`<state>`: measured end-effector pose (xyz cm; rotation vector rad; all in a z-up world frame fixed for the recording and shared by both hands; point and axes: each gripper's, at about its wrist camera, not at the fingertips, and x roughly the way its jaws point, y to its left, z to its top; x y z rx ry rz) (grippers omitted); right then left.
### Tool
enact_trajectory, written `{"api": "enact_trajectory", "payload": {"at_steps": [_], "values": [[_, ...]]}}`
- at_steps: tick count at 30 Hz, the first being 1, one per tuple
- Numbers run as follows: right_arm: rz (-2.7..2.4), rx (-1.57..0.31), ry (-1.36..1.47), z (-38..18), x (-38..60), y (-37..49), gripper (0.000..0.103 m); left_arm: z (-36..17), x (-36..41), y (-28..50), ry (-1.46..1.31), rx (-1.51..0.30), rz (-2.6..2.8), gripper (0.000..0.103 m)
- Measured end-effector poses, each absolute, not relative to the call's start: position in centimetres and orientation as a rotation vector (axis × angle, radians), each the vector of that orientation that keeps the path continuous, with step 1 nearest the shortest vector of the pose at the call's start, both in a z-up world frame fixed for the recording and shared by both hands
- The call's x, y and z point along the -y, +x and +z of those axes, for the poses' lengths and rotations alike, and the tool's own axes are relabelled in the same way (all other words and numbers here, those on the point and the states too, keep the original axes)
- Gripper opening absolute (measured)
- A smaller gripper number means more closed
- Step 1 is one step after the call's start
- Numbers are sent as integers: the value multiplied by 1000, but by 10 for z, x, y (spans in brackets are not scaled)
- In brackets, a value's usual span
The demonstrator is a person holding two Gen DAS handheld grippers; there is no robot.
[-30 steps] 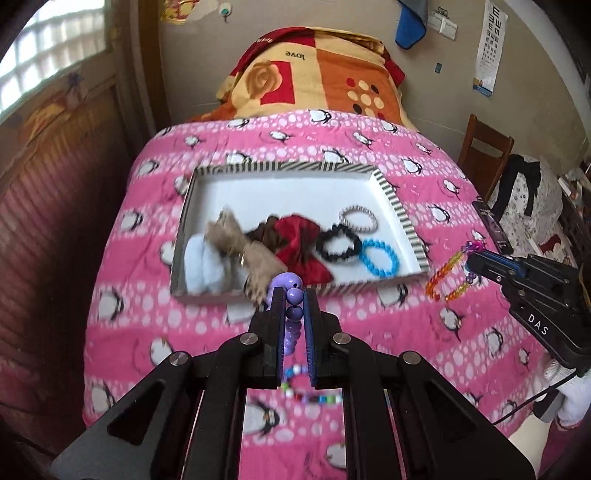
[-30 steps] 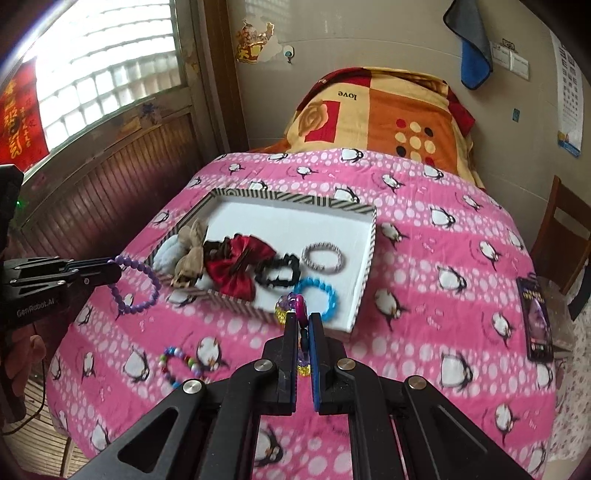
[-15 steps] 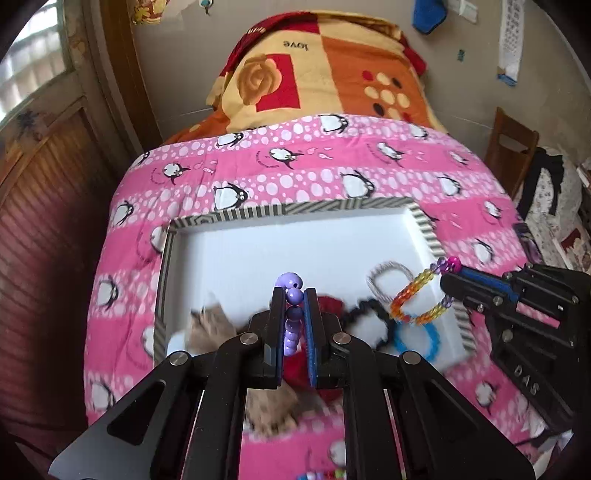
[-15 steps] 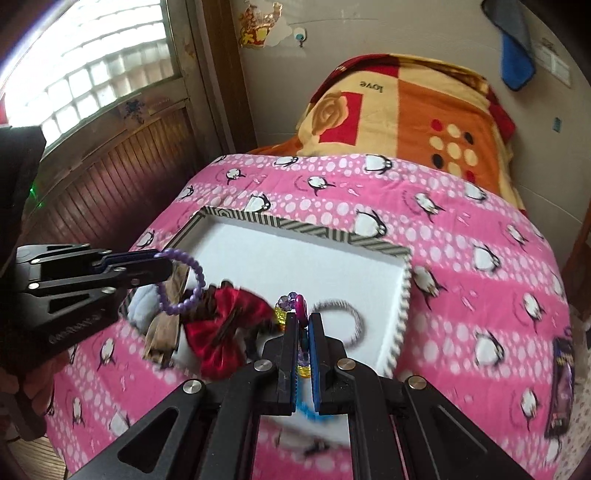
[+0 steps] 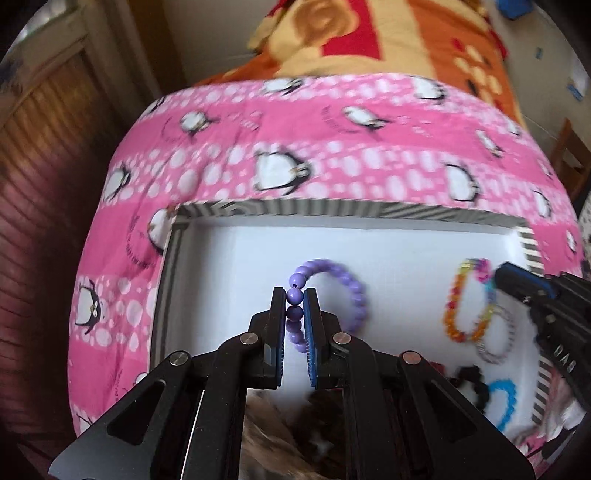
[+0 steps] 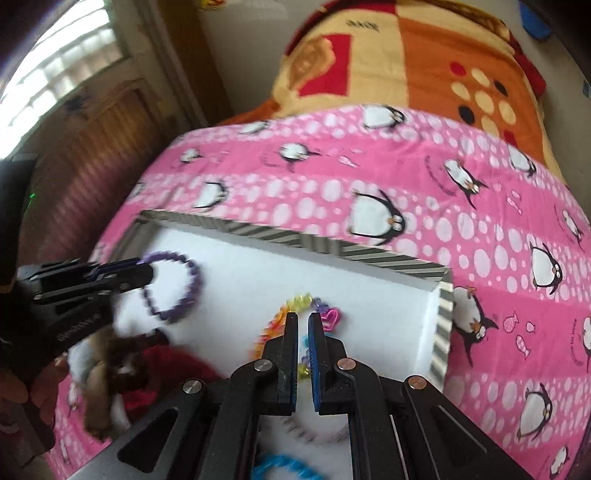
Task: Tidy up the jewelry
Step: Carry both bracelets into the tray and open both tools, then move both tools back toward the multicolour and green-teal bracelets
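tongs over a bed: the left tongs (image 5: 294, 295) are clenched on a purple bead bracelet (image 5: 334, 284), its loop curling out toward 1 o'clock above the white floor of a striped-rim tray (image 5: 280, 208). the tray lies on a pink penguin bedspread (image 5: 332, 147), with an orange and yellow blanket (image 5: 369, 33) heaped at 12 o'clock. in the tray near 5 o'clock of the left view lie a silver bracelet (image 5: 498, 341), a black scrunchie (image 5: 471, 384) and a blue bracelet (image 5: 502, 400); brown fabric pieces (image 5: 273, 435) show blurred behind the tongs. at 3 o'clock the right tongs (image 6: 303, 318) are clenched on a rainbow bead bracelet (image 5: 467, 299), which hangs over the tray's right part, just inside the rim. from the right wrist, a pink heart charm (image 6: 330, 316) shows on that bracelet beside the fingertips, and a red bow (image 6: 162, 365) lies at 8 o'clock.
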<state>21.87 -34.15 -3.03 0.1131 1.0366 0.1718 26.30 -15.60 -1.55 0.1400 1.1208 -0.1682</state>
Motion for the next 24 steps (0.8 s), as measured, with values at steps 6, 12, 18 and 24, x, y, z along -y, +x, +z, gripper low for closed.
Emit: {"api": "enact_trajectory", "payload": {"at_steps": [6,12,18,24], "values": [[120,-1056,125,-42,355,229,5,-26,144,270,120,-1135,-136,8],[118,-1024,137,-25,353,208,31,-21,144,259,112,-1136,-138,40],[127,-962,172,0,348,168,36,-1,134,228,68,-1086,-127,59],[118,-958,155,10,335,120,39,22,132,180,91,-1012,-110,59]]}}
